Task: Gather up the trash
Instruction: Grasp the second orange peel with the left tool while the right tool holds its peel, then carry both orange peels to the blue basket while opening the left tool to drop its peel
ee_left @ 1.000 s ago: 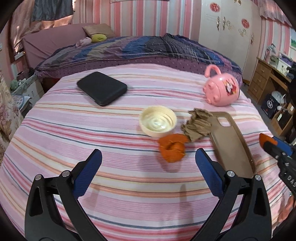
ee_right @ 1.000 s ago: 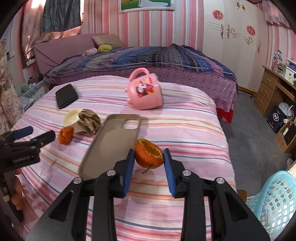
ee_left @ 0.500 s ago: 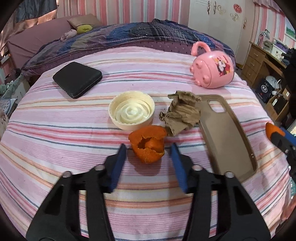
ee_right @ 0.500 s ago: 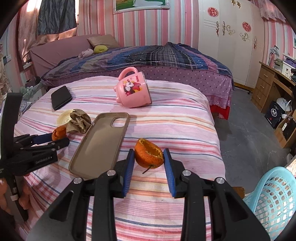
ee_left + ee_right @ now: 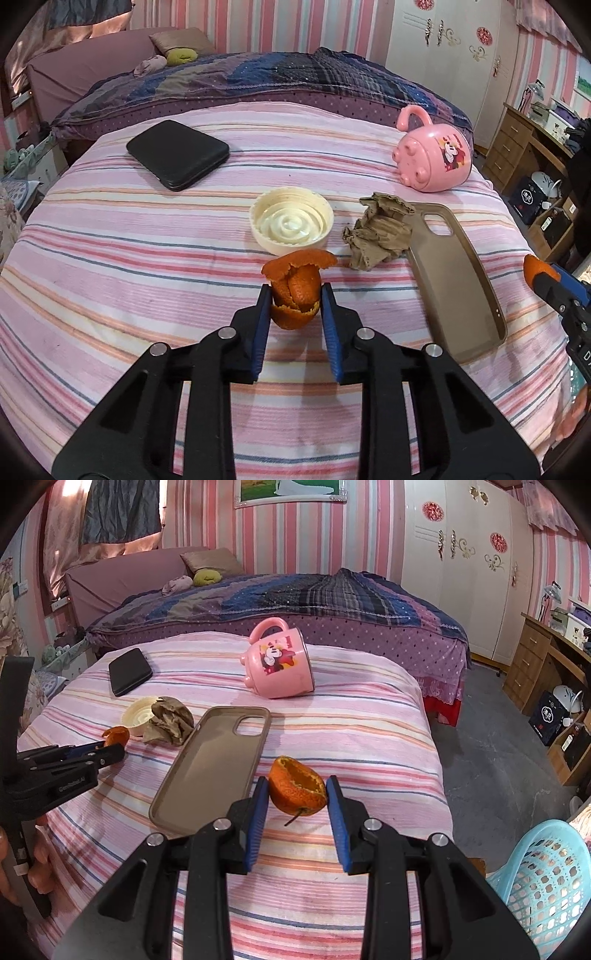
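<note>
Striped bedspread; blue basket alongside

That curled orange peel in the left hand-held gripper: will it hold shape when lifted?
Probably light and springy: the orange peel is a thin, hollow curl with torn edges. The left hand-held gripper is closing on it, so it may fold inward. Its loose upper flap could tear or flop.

Home bedroom: quilt-covered bed at far side, pink-striped wallpaper, white wardrobe and wooden dresser at right.
</note>
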A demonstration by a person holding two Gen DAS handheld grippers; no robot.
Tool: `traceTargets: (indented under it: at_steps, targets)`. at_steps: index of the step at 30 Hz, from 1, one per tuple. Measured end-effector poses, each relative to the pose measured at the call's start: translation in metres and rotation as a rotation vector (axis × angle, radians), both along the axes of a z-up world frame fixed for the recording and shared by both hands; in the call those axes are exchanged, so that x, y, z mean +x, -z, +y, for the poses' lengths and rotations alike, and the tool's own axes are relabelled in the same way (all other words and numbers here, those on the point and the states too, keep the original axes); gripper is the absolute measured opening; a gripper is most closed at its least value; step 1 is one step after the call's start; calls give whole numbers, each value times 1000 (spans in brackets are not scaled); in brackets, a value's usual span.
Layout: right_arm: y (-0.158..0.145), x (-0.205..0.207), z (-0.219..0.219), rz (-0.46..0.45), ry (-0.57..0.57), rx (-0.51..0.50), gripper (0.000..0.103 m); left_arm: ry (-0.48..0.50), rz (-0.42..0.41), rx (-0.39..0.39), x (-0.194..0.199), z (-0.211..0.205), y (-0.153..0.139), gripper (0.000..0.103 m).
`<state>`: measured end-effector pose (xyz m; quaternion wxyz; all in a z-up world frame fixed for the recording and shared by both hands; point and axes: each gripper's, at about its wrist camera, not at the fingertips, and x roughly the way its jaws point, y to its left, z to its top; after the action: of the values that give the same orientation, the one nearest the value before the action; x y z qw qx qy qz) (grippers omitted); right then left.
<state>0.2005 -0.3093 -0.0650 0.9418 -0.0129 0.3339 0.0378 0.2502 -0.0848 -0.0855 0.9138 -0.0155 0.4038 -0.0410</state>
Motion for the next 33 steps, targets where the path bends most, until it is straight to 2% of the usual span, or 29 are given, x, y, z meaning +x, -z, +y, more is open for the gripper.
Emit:
traceTargets:
  at_steps: [20,26,33]
  targets:
    - [-6,-16,13,-14,-27,-46,32,-12,-54,30,-24,5,-14,25]
    - [-13,-29,-2,-25,-20,-62,32,11,-88,25,-39,-4,-25,25]
    - [-25,-53,-43,-51,26,-59,32,87,-123,4,-56,-44,-45,25]
